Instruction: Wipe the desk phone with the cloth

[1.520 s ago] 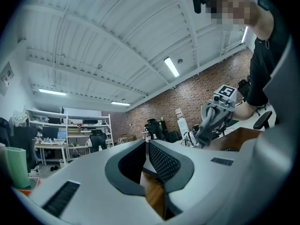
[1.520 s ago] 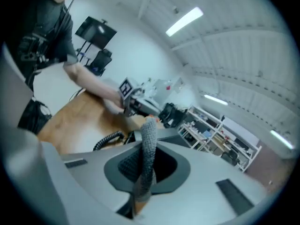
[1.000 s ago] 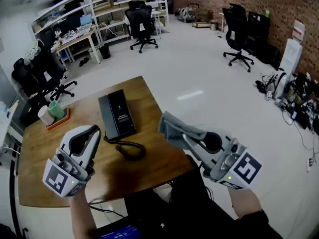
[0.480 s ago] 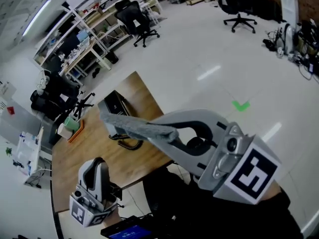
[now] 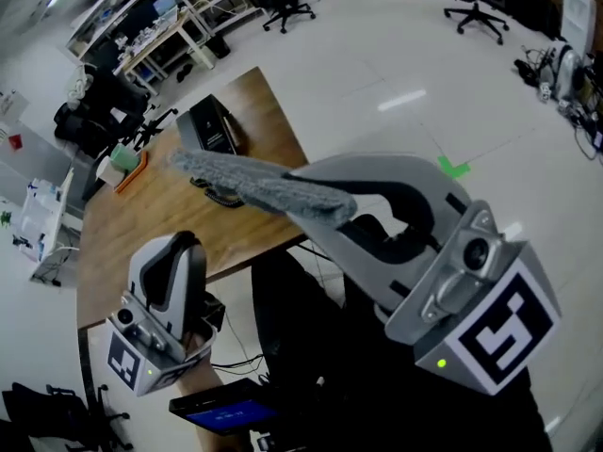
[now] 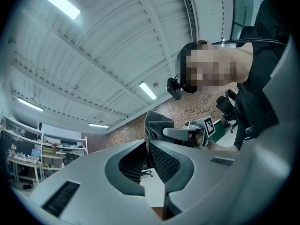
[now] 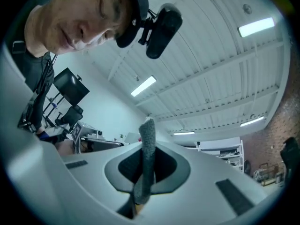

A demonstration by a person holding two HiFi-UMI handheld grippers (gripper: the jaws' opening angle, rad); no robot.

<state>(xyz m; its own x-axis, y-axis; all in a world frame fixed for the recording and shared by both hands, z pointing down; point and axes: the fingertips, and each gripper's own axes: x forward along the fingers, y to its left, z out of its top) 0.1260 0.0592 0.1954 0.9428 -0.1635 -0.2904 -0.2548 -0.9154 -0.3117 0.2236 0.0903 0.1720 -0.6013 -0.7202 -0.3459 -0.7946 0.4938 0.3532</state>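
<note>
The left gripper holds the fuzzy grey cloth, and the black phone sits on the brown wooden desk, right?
Not the left: the right gripper holds the fuzzy grey cloth, as the right gripper view shows. The left gripper is shut and empty. The black desk phone does sit on the brown wooden desk.

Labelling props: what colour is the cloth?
Grey; the cloth shows best in the head view.

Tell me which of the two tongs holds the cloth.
The right tongs, raised near the camera, are shut on the grey cloth; the left tongs, lower down, are shut and empty.
</note>
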